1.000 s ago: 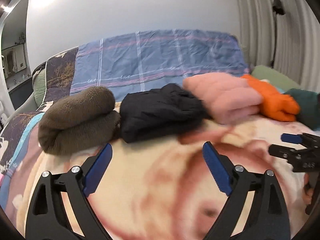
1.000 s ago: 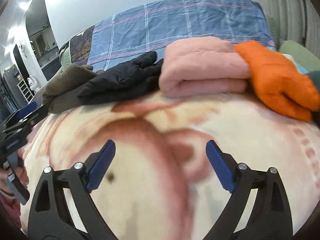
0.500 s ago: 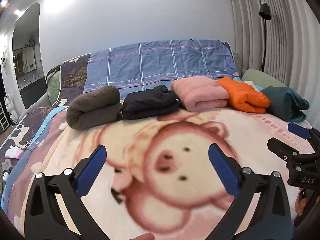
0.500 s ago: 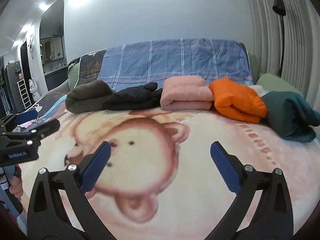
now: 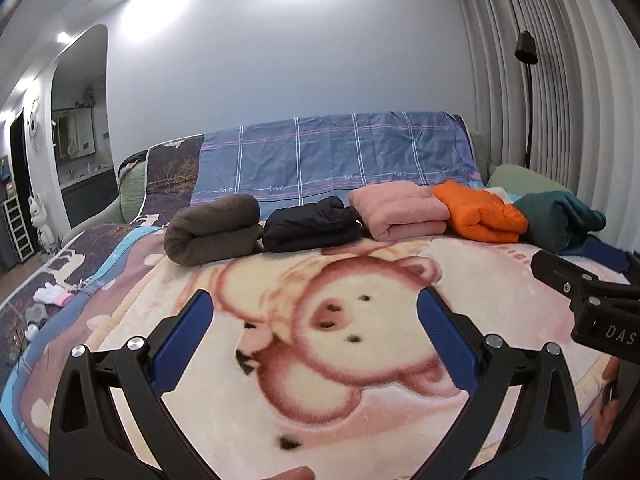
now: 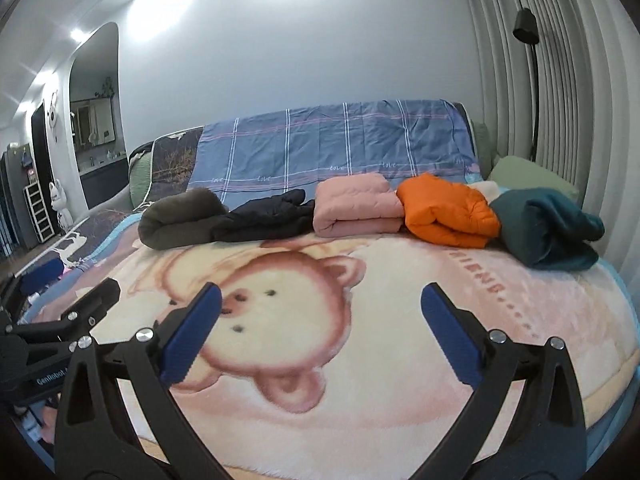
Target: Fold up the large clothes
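Several folded garments lie in a row at the far side of the bed: a brown one point(image 5: 214, 229), a black jacket point(image 5: 312, 229), a pink one point(image 5: 402, 215), an orange puffer point(image 5: 480, 216) and a teal one point(image 5: 560, 220). The same row shows in the right wrist view, from the brown garment point(image 6: 180, 218) to the teal one point(image 6: 548, 232). My left gripper point(image 5: 316, 340) is open and empty, held above the bear-print blanket point(image 5: 340, 320), well short of the clothes. My right gripper point(image 6: 320, 332) is open and empty too, beside the left one.
A blue plaid sheet point(image 5: 336, 160) covers the headboard behind the clothes. A green pillow point(image 5: 524, 178) lies at the back right. A floor lamp point(image 5: 526, 92) stands by the ribbed right wall. Small socks point(image 5: 52, 294) lie at the bed's left edge.
Both grippers have pulled back and risen away from the row of folded clothes, which now looks farther off. The whole bear print has come into view. Both stay open.
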